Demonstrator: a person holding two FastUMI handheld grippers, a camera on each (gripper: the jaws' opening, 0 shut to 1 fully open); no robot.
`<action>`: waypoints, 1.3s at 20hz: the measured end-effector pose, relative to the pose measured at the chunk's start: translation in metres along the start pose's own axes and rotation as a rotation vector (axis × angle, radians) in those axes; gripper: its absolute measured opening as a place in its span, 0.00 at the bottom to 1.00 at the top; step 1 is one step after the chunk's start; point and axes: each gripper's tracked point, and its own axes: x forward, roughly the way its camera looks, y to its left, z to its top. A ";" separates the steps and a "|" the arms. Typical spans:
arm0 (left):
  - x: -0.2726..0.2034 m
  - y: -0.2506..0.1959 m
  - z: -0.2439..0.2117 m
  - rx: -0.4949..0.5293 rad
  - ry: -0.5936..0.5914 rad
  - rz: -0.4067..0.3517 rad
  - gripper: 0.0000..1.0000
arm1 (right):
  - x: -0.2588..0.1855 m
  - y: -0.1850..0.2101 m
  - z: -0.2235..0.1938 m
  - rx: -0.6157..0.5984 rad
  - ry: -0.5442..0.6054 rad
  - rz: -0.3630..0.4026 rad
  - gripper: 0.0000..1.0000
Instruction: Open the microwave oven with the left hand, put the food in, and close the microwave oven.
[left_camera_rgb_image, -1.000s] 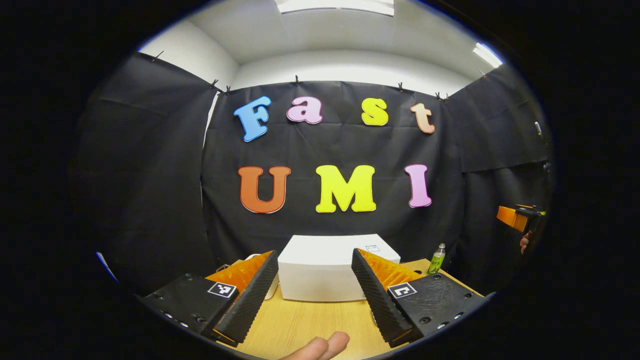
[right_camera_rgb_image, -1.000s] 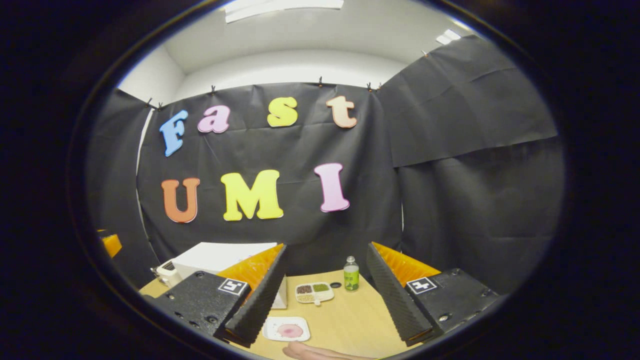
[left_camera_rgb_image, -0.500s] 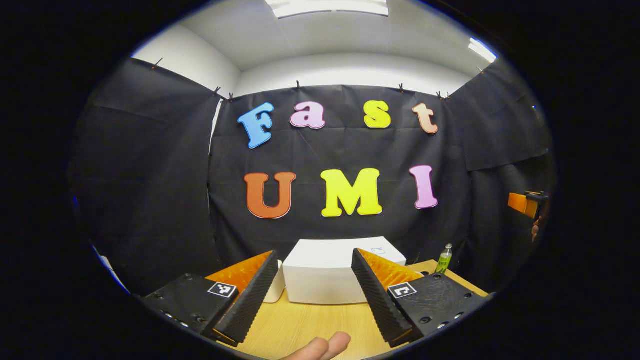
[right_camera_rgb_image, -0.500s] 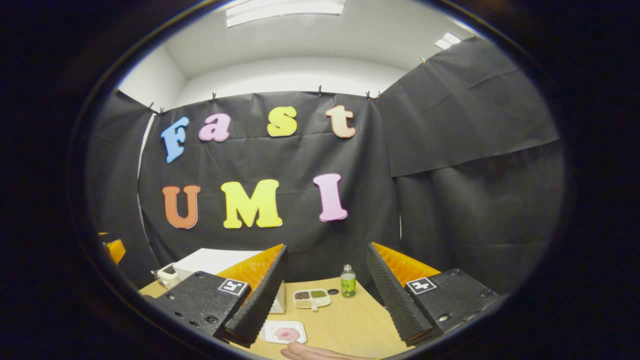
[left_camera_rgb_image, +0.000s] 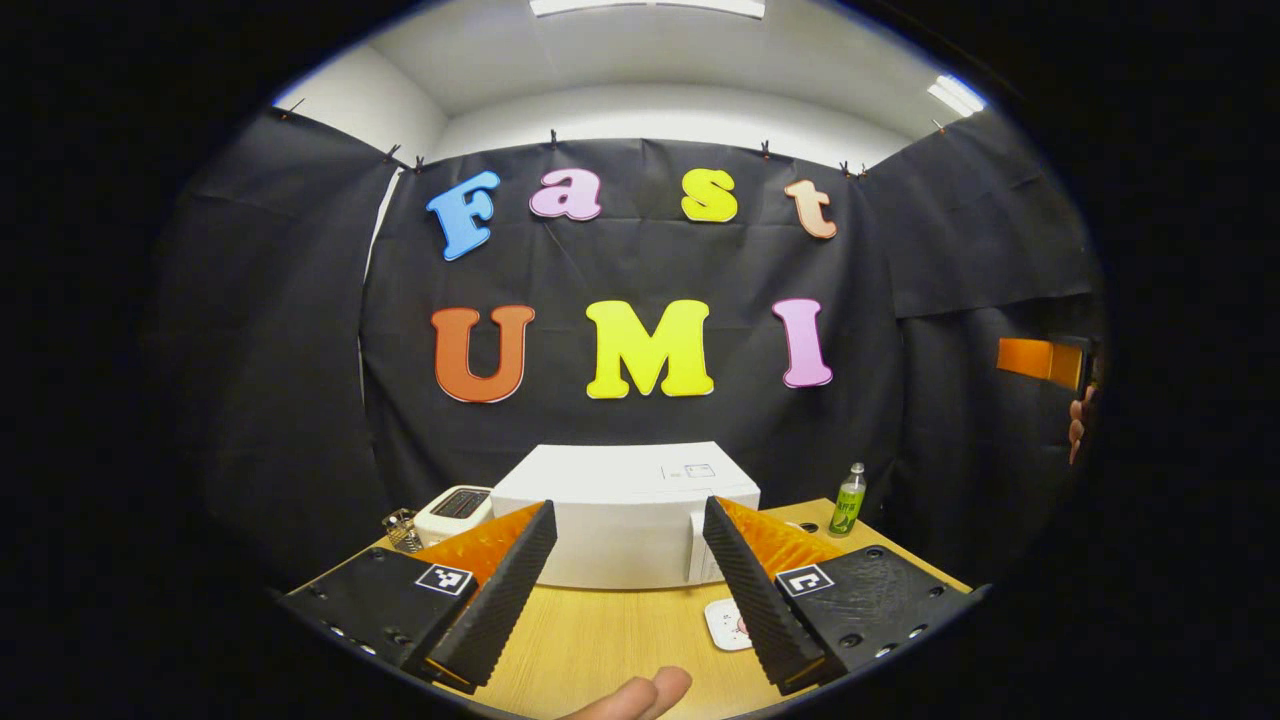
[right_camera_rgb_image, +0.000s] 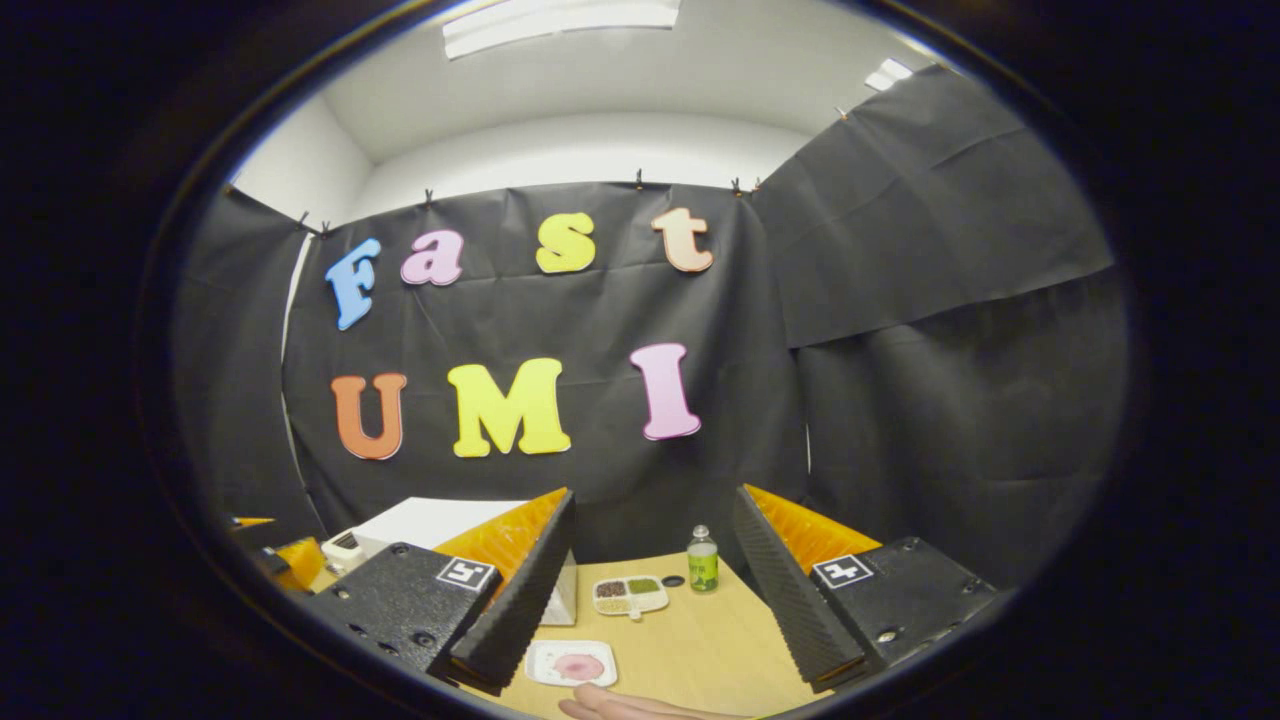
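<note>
left gripper and right gripper hover spread and empty; microwave unopened, plate of food on the table, every step ahead.

A light wooden table carries the lot. On it sits a white microwave oven, door shut, squarely at the back. Just beside it, on its left in the left gripper view, a small white toaster, with a little wire item beside that, too small to make out. To the right, near the far corner, a green-labelled bottle stands upright, a small dark cap close by. A white divided tray of grains lies near the bottle. Nearer the front edge, a white square plate with pink food lies flat.
</note>
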 end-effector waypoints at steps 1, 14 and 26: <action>0.010 -0.006 -0.012 -0.013 0.011 -0.001 0.94 | -0.001 -0.001 -0.001 -0.002 -0.003 0.002 1.00; 0.154 -0.067 -0.168 -0.070 0.183 -0.116 0.95 | -0.001 -0.040 -0.014 0.019 -0.048 -0.029 0.91; 0.232 -0.086 -0.206 -0.072 0.140 -0.109 0.83 | 0.006 -0.057 -0.034 -0.023 -0.035 -0.037 1.00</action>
